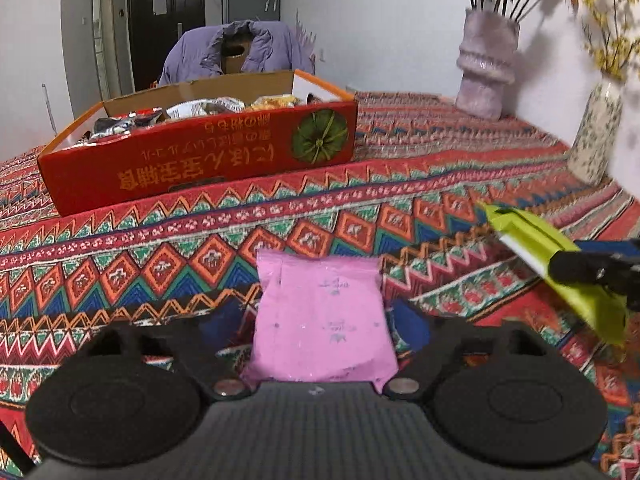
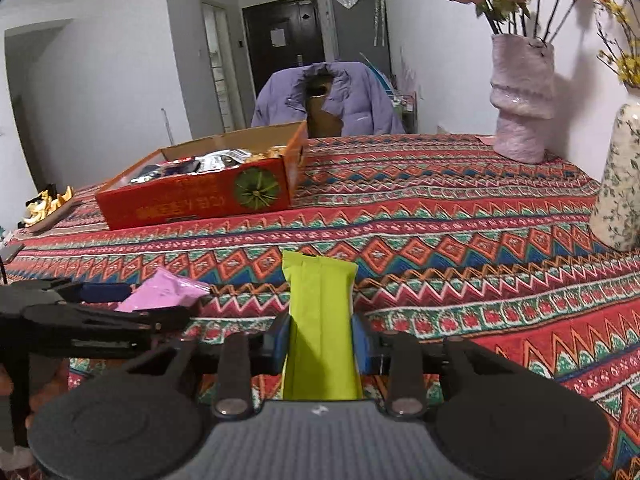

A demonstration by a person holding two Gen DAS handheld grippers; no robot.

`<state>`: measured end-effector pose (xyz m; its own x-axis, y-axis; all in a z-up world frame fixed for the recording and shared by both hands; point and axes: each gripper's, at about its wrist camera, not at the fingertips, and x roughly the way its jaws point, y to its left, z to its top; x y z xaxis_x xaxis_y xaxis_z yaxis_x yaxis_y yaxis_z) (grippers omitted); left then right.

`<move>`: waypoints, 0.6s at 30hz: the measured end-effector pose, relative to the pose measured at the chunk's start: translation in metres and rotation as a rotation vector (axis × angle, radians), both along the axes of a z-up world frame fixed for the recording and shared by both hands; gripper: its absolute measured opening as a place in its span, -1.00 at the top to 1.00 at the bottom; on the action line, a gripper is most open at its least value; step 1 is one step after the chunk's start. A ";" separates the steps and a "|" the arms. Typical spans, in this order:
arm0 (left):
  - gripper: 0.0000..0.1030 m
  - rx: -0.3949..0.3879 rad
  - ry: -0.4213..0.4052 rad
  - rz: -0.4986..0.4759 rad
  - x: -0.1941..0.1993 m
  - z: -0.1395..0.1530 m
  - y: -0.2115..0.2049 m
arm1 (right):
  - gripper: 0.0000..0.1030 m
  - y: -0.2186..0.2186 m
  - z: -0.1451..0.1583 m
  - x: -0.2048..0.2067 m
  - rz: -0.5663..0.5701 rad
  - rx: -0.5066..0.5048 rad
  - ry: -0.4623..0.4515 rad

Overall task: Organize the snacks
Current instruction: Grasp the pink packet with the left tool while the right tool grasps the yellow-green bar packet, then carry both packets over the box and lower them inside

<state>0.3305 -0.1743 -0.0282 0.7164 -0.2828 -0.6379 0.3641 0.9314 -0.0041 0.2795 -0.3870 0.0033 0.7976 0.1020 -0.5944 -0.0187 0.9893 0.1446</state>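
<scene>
My left gripper (image 1: pixel 320 328) is shut on a pink snack packet (image 1: pixel 322 312) and holds it above the patterned tablecloth. My right gripper (image 2: pixel 322 340) is shut on a lime-green snack packet (image 2: pixel 320 320), its blue fingers (image 2: pixel 362 344) pressing both sides. The green packet also shows at the right of the left wrist view (image 1: pixel 556 268). The pink packet shows at the left of the right wrist view (image 2: pixel 164 290). A red cardboard box (image 1: pixel 200 160) with several wrapped snacks inside stands further back on the table; it also shows in the right wrist view (image 2: pixel 200 196).
A pink vase (image 2: pixel 520 96) with dried roses and a floral vase (image 2: pixel 618 184) stand at the right by the wall. A chair with a purple jacket (image 2: pixel 332 96) is behind the table. A small tray with yellow pieces (image 2: pixel 46 206) sits at the far left edge.
</scene>
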 end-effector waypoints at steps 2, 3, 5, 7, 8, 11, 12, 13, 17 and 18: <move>-0.22 0.017 -0.016 0.001 -0.005 0.001 0.000 | 0.38 0.000 -0.003 0.004 0.007 -0.001 0.008; -0.21 0.019 -0.010 -0.001 -0.006 0.003 0.000 | 0.38 0.002 -0.004 0.006 0.015 -0.001 0.009; -0.20 0.003 -0.009 0.005 -0.012 0.010 0.006 | 0.38 0.006 -0.001 0.007 0.032 0.001 0.002; -0.20 -0.006 -0.034 0.015 -0.022 0.020 0.012 | 0.38 0.013 0.003 0.007 0.054 -0.004 -0.012; -0.20 -0.015 -0.051 0.023 -0.029 0.027 0.017 | 0.38 0.018 0.006 0.006 0.065 -0.007 -0.021; -0.20 -0.057 -0.085 0.050 -0.048 0.046 0.037 | 0.38 0.029 0.017 -0.003 0.094 -0.005 -0.049; -0.20 -0.068 -0.091 0.061 -0.054 0.050 0.045 | 0.38 0.033 0.020 -0.007 0.101 -0.004 -0.059; -0.20 -0.074 -0.091 0.077 -0.060 0.054 0.053 | 0.38 0.038 0.024 -0.013 0.109 -0.003 -0.069; -0.20 -0.104 -0.098 0.140 -0.088 0.068 0.087 | 0.38 0.056 0.035 -0.036 0.143 0.016 -0.105; -0.20 -0.107 -0.106 0.154 -0.095 0.072 0.094 | 0.38 0.061 0.037 -0.042 0.150 0.017 -0.114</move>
<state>0.2357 -0.0802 0.0433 0.8177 -0.2270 -0.5291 0.2211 0.9723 -0.0756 0.2378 -0.3257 0.0402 0.8349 0.2341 -0.4981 -0.1831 0.9716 0.1498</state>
